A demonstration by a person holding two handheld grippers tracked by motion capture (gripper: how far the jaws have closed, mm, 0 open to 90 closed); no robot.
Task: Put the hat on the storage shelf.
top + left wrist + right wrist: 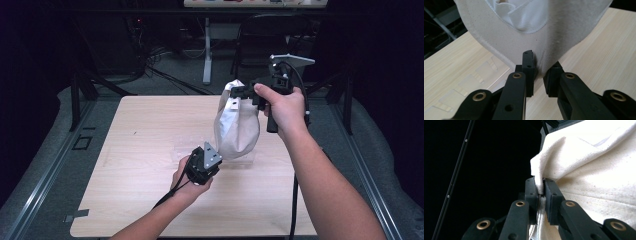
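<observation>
Two grips now hold the cream canvas bag (237,125): your right gripper (239,92) has its fingers clamped on a fold of the bag's upper edge and holds it raised above the bench (140,150), while your left gripper (216,159) has its fingers pinched on the bag's bottom corner, close to the bench top. In the left gripper view the fingers (528,65) bite the lowest tip of the cloth, with the white lining (524,15) showing higher up; the right gripper view shows the cloth squeezed tight between the two black fingers (532,192). You seem to be at the step of stretching the bag between top and bottom, ready to lay it flat or fold it. The next move probably calls for drawing the two hands apart evenly, so that neither corner slips out, as each grip takes only a little cloth. A clear plastic sheet (182,150) lies on the bench just beside the bag's lower end; mind you do not drag it. You have open bench to the left and toward you, but the right edge is nearer, and a chair (270,35) stands beyond the far edge.
</observation>
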